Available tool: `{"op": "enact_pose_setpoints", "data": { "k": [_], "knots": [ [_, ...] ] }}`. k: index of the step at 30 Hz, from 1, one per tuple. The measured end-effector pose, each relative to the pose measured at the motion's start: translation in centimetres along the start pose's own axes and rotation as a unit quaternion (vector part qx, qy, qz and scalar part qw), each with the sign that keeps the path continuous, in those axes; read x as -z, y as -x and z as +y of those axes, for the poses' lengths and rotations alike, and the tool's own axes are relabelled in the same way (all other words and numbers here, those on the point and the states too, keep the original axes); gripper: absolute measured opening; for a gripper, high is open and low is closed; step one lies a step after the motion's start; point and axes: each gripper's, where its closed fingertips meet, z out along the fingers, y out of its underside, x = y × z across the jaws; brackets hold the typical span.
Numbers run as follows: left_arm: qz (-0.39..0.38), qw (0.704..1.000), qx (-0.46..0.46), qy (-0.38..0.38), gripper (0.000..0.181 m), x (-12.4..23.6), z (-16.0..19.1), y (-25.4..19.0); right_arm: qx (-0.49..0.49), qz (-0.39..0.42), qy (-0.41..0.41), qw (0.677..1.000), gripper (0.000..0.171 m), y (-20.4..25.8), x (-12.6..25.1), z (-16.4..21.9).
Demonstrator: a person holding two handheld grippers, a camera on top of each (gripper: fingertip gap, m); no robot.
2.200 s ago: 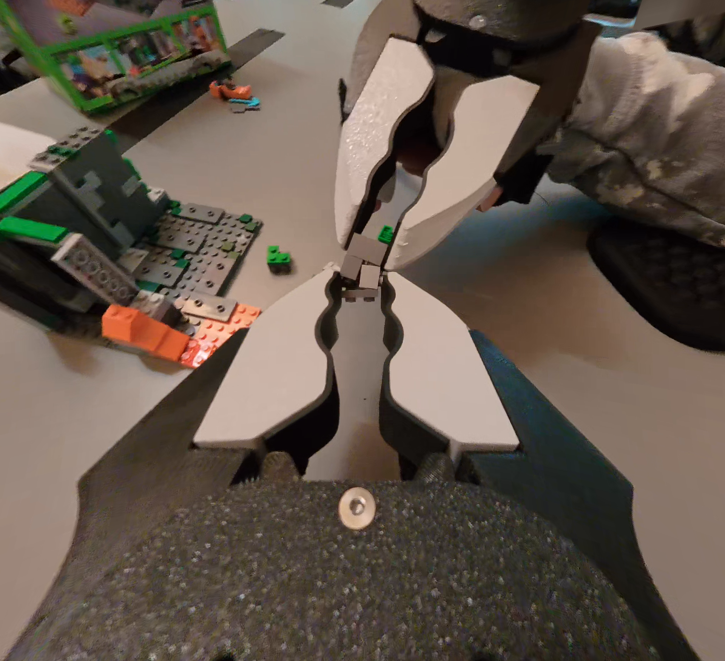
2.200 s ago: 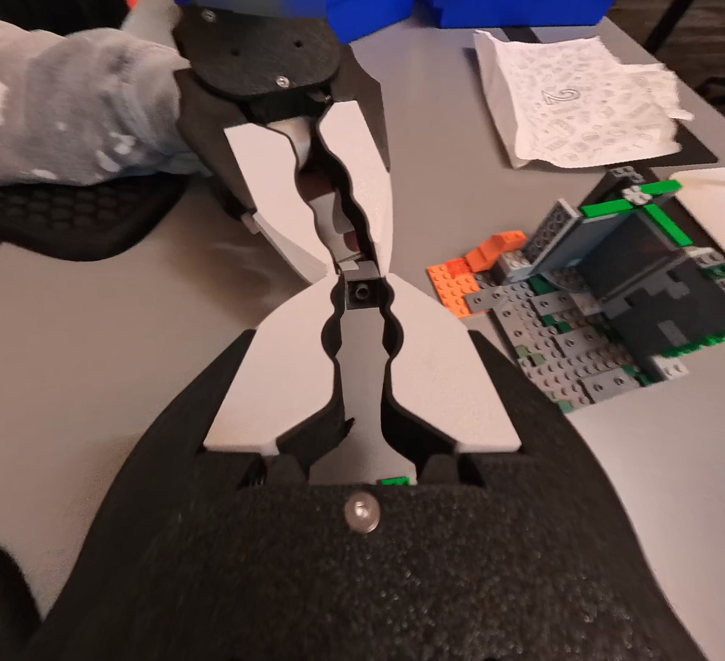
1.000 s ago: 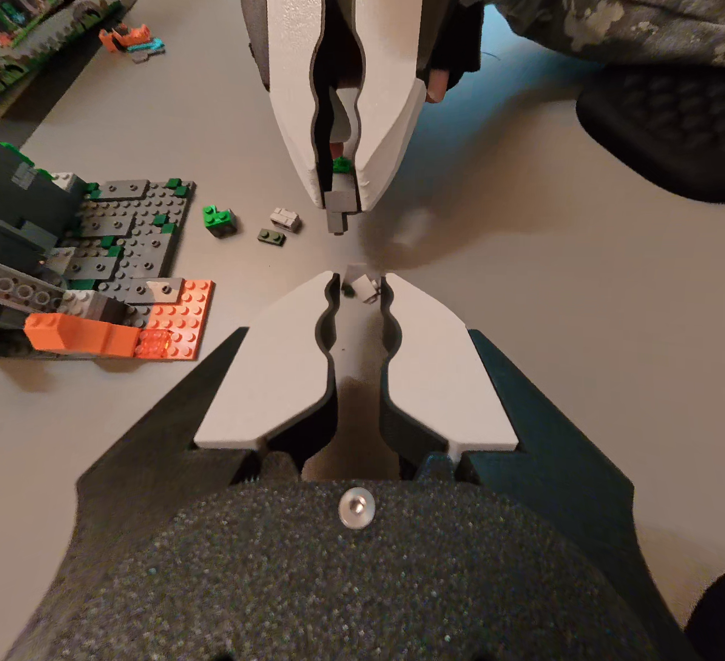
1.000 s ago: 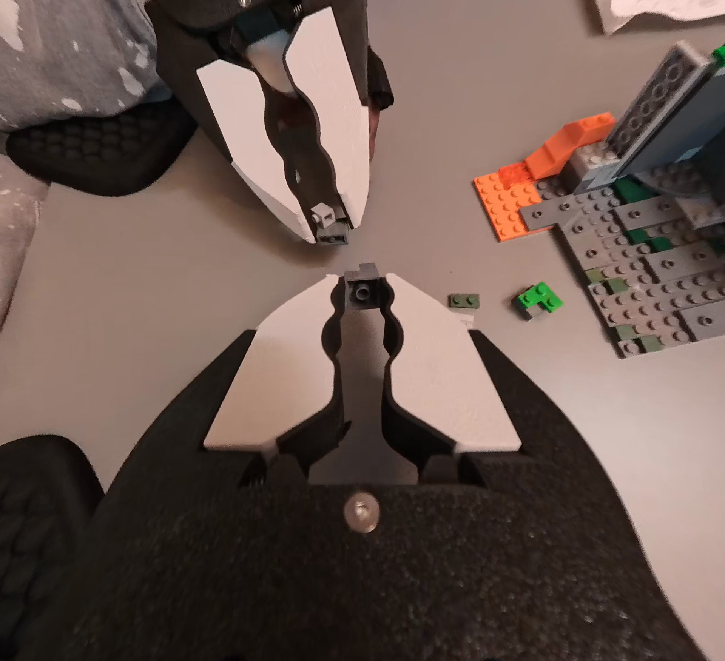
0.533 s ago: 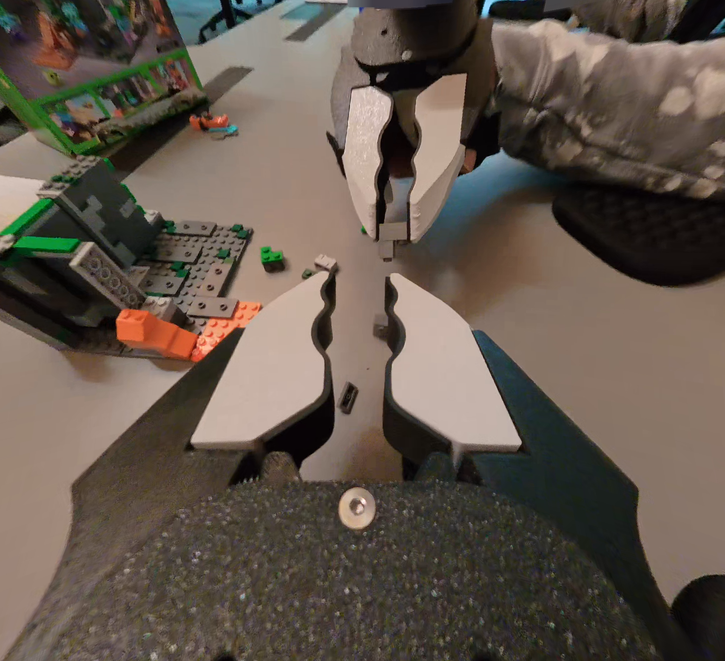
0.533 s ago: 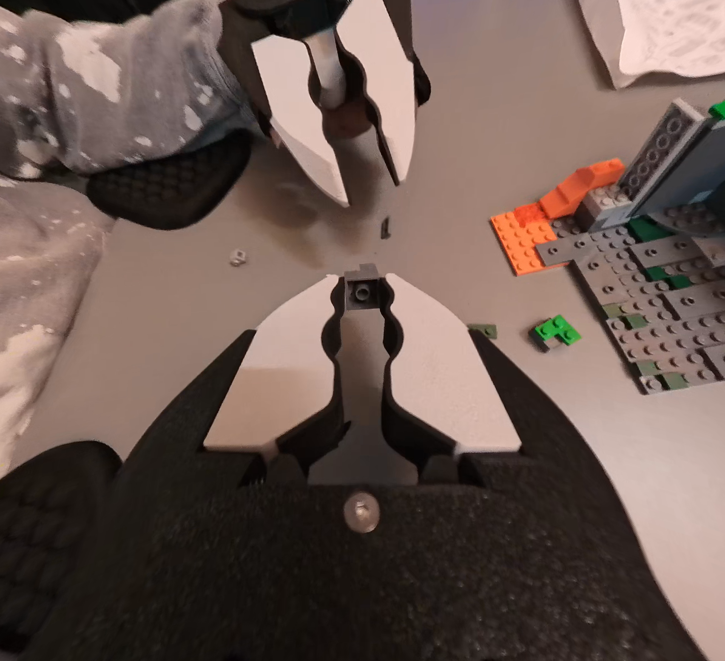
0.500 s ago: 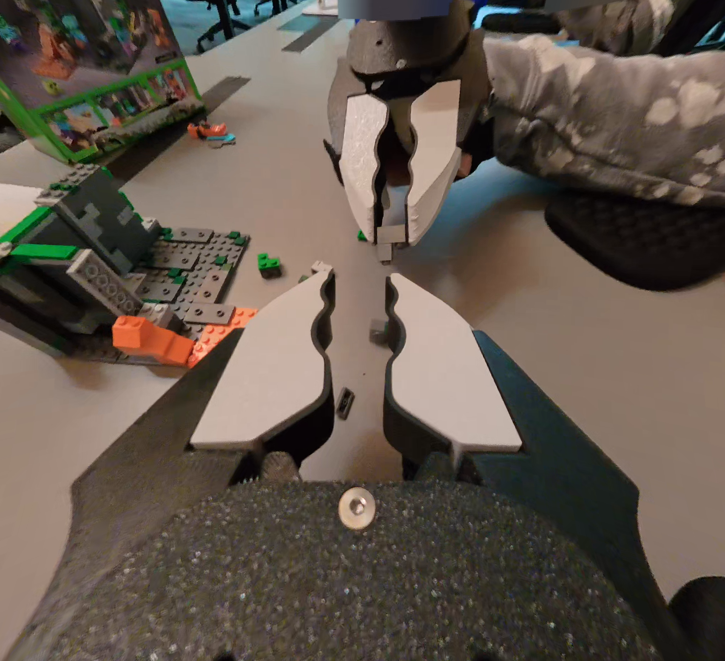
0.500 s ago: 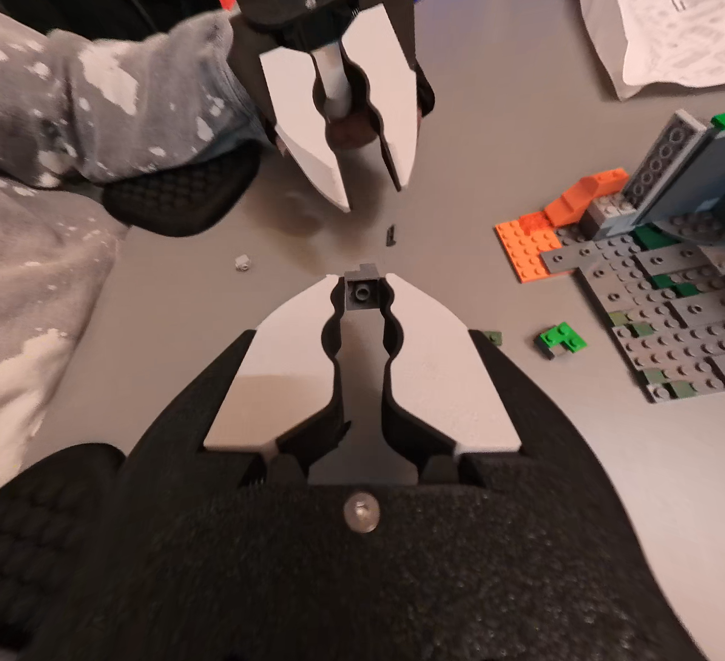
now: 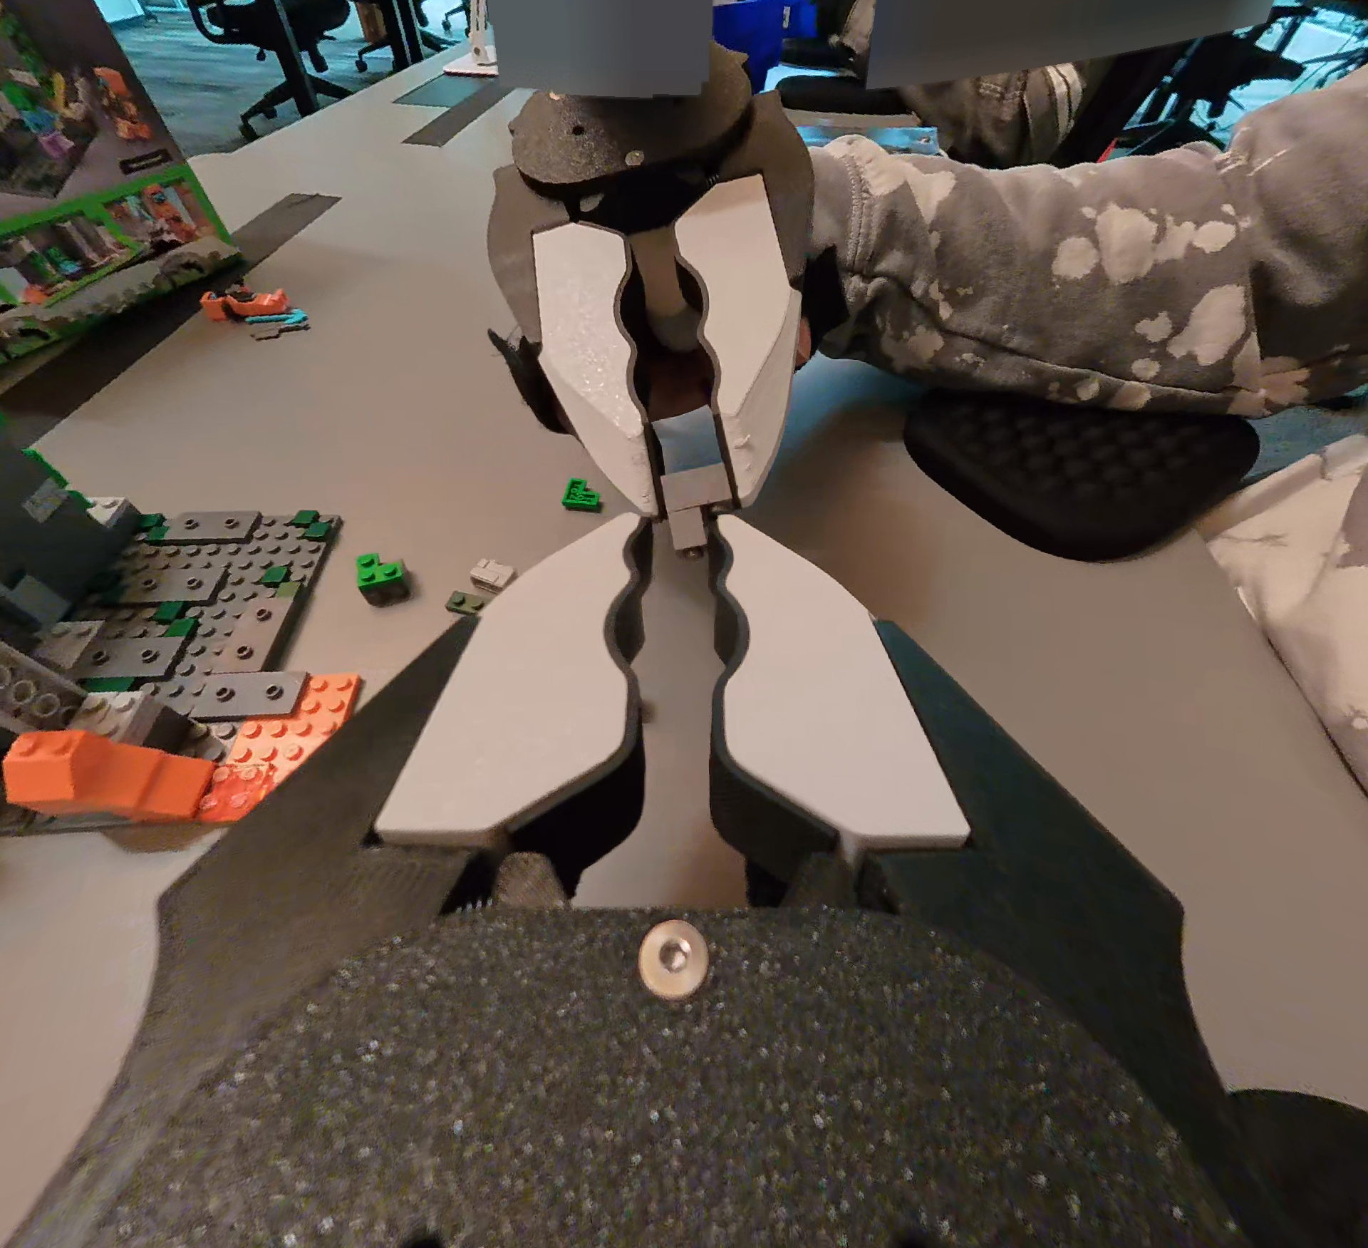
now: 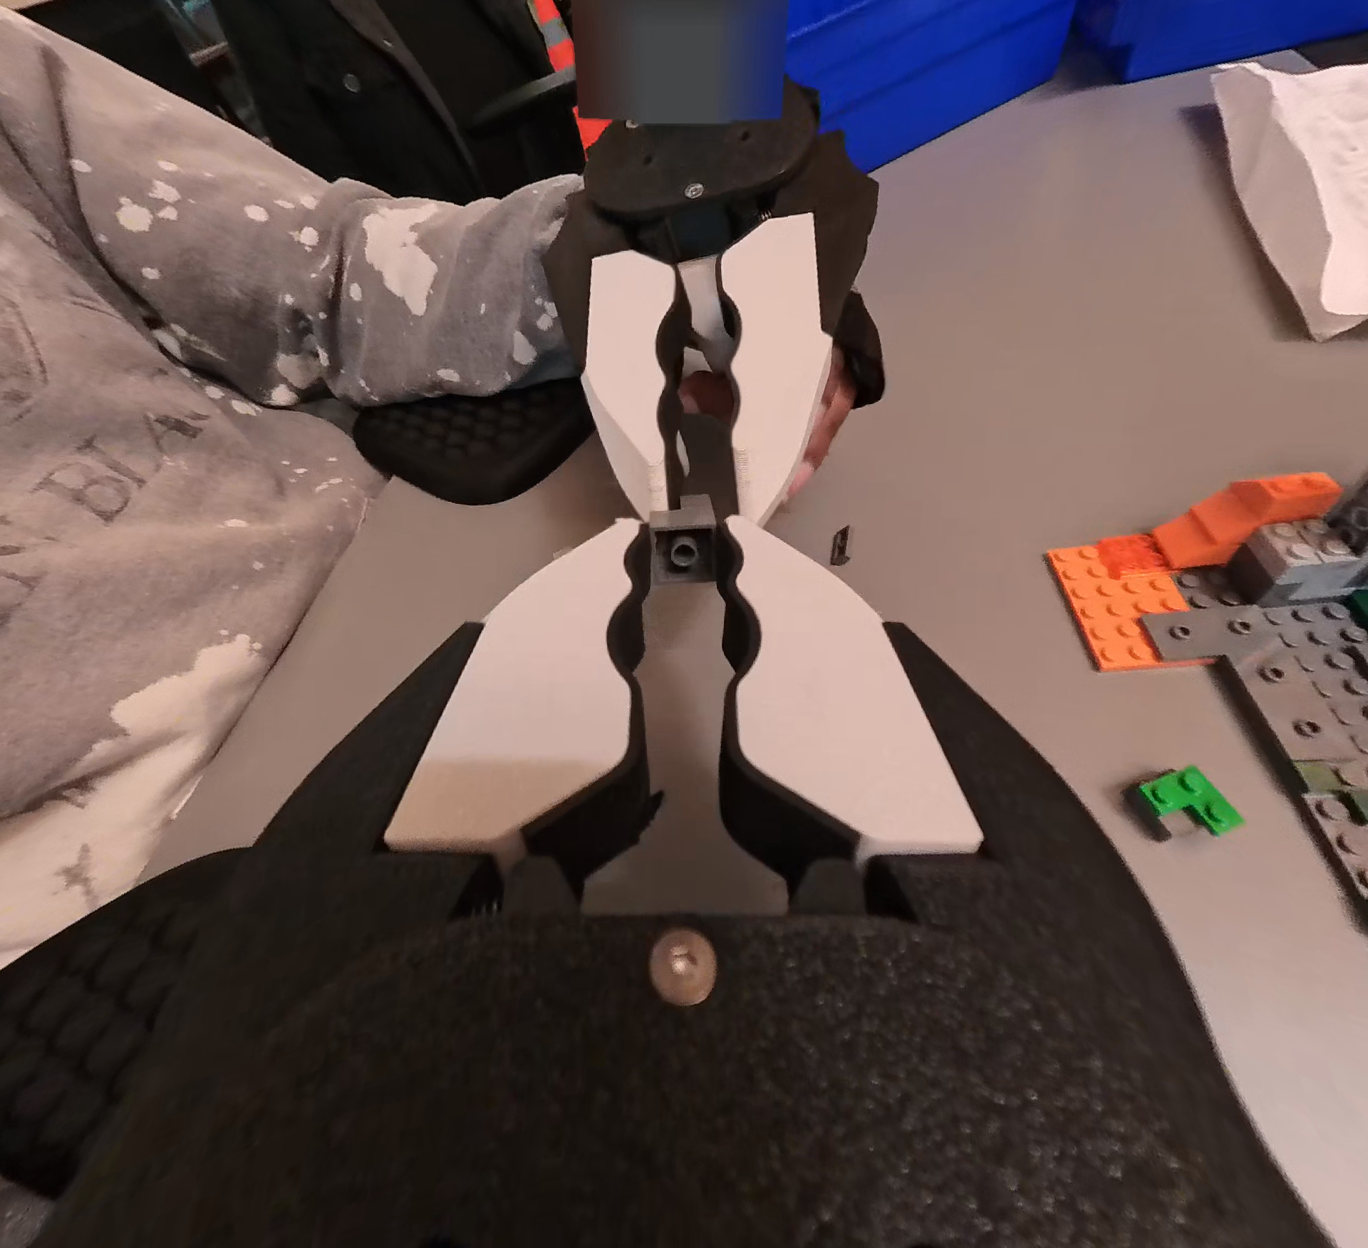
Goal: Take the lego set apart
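two hand-held grippers meet tip to tip above a grey table [image 9: 1036, 731] as a small lego piece is worked apart. the right gripper [image 10: 682, 535], with white fingers on a black body, is clamped narrowly on a small dark grey square brick [image 10: 682, 550] with a round hole in the face toward its camera; in the left wrist view the same brick [image 9: 694, 498] shows a thinner stub pointing down toward the left gripper [image 9: 677, 531]. the left gripper's white fingers stand a little apart, just around that stub, and it cannot be told whether they have yet pinched it.

the rest of the lego set, a grey studded baseplate with green bits, an orange plate and an orange sloped block [image 9: 170, 657], lies on the table to the left gripper's left, partly built up at its far side. loose pieces rest between it and the grippers: a bright green l-shaped piece [image 9: 381, 575], a light grey small piece [image 9: 492, 573] and a dark green flat plate [image 9: 465, 601].

the brick is likely light, rigid and smooth, so it may slip or spring away when the joint lets go. the surest hold is across flat opposite sides, close to the seam, pulling straight apart.
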Motion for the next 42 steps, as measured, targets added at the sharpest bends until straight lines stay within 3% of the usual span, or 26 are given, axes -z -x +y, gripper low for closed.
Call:
{"op": "enact_pose_setpoints", "data": {
  "k": [6, 8, 11, 14, 18, 23, 31, 37, 42],
  "knots": [
    [0.041, 0.999, 0.018, -0.013, 0.008, 0.1, -0.9, -1.2, -0.031, -0.061, -0.023, 0.997, 0.016, 1.4, 0.6, -0.5],
    [0.043, 0.999, 0.013, -0.013, 0.008, 0.1, -0.8, -1.2, -0.057, -0.115, -0.040, 0.991, 0.016, 2.5, 1.0, -0.8],
    [0.020, 1.000, 0.014, -0.010, 0.008, 0.2, -0.6, -0.4, -0.067, -0.117, -0.045, 0.990, 0.016, 2.2, 1.4, -0.6],
    [-0.069, 0.996, -0.016, 0.047, 0.008, 0.1, 1.4, 2.3, -0.073, -0.068, -0.018, 0.995, 0.016, 0.7, 1.3, 0.6],
    [-0.098, 0.985, -0.022, 0.143, 0.008, -0.4, 5.1, 3.4, -0.058, 0.087, 0.094, 0.990, 0.016, -3.9, 1.2, 4.4],
    [-0.126, 0.980, -0.011, 0.153, 0.016, 0.2, 5.6, 4.6, 0.000, 0.155, 0.182, 0.971, 0.016, -5.1, 0.6, 5.9],
    [-0.161, 0.982, 0.013, 0.097, 0.021, 2.8, 3.7, 6.3, 0.025, 0.190, 0.233, 0.954, 0.023, -6.0, 0.3, 7.2],
    [-0.173, 0.978, -0.004, 0.113, 0.016, 2.8, 4.3, 6.6, 0.052, 0.194, 0.230, 0.952, 0.031, -5.2, -0.3, 5.6],
    [-0.173, 0.977, -0.008, 0.124, 0.015, 2.6, 4.7, 6.6, 0.053, 0.188, 0.287, 0.938, 0.031, -4.5, -2.2, 6.7]
  ]
}}
